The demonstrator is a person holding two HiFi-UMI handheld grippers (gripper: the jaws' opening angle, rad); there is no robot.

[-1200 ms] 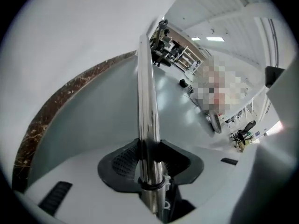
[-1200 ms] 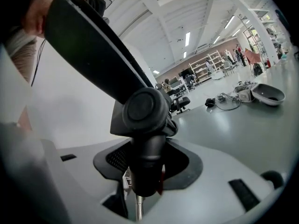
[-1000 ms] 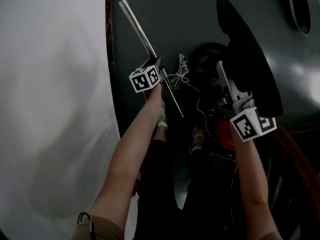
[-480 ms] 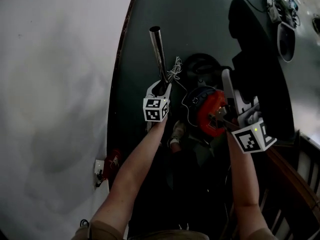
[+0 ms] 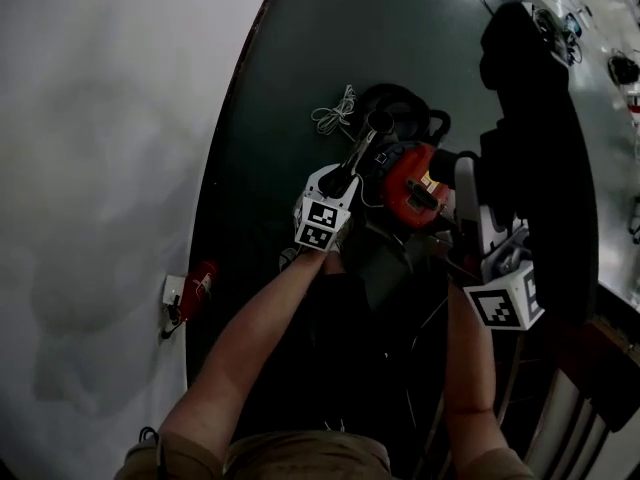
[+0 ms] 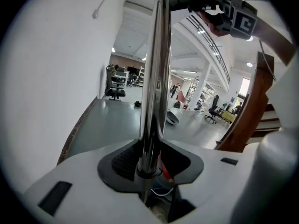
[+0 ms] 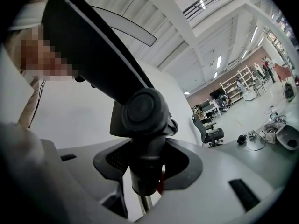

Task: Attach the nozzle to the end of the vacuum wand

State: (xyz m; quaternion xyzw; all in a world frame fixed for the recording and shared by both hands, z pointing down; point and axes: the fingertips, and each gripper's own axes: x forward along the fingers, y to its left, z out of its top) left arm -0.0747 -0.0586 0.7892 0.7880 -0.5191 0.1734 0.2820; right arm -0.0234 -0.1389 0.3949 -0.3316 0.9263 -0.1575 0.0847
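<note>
So L tool (image 6: 150, 171) grips wand (image 6: 156, 78), R tool (image 7: 145, 174) nozzle (image 7: 100, 55); wall (image 5: 100, 168) left.

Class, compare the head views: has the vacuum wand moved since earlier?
Yes. The wand, in the left claw, swung right: its tip, earlier left of the white cable coil, is now right of it.

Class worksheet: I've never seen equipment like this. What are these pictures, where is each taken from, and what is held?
A person holds a gripping tool in each hand. One picture looks down from a head camera; the others come from a camera on each tool. The left tool is clamped on a shiny metal vacuum wand. The right tool is clamped on the neck of a wide black plastic nozzle. Below, on the dark green floor, lie a red vacuum cleaner and a loose white cord. Wand and nozzle are not yet joined.
</note>
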